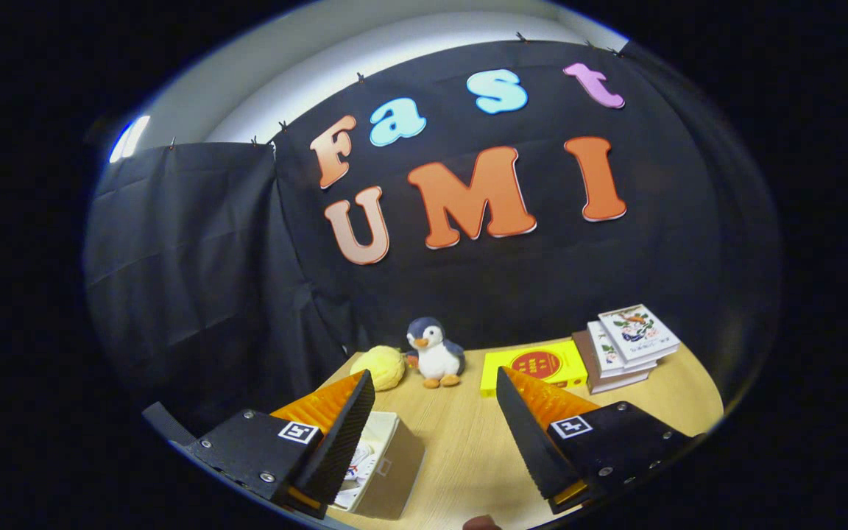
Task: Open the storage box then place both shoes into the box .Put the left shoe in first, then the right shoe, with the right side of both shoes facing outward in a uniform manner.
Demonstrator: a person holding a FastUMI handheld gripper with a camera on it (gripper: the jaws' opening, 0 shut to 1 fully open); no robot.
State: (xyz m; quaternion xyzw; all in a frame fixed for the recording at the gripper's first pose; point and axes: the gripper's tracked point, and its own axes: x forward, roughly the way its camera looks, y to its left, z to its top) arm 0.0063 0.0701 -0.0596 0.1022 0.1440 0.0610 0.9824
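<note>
My tool [435,383] is released, fingers wide apart, gripping nothing. The storage box [387,467] sits on the worktop [468,449] just behind my left finger, lid looks already off, something white inside, maybe a shoe, can't confirm. Next: locate whichever shoe remains, come down on it.

- Your gripper [435,434] stands wide apart, holding nothing; its fingers [347,434] show ribbed, matt inner faces.
- The desk [468,442] under you is pale wood-grain, smooth and matt.
- The storage box [391,471] by the desk's near edge looks like smooth plastic.
- At the far edge, the penguin [435,353] is soft plush; the books [630,346] have glossy paper covers.
</note>
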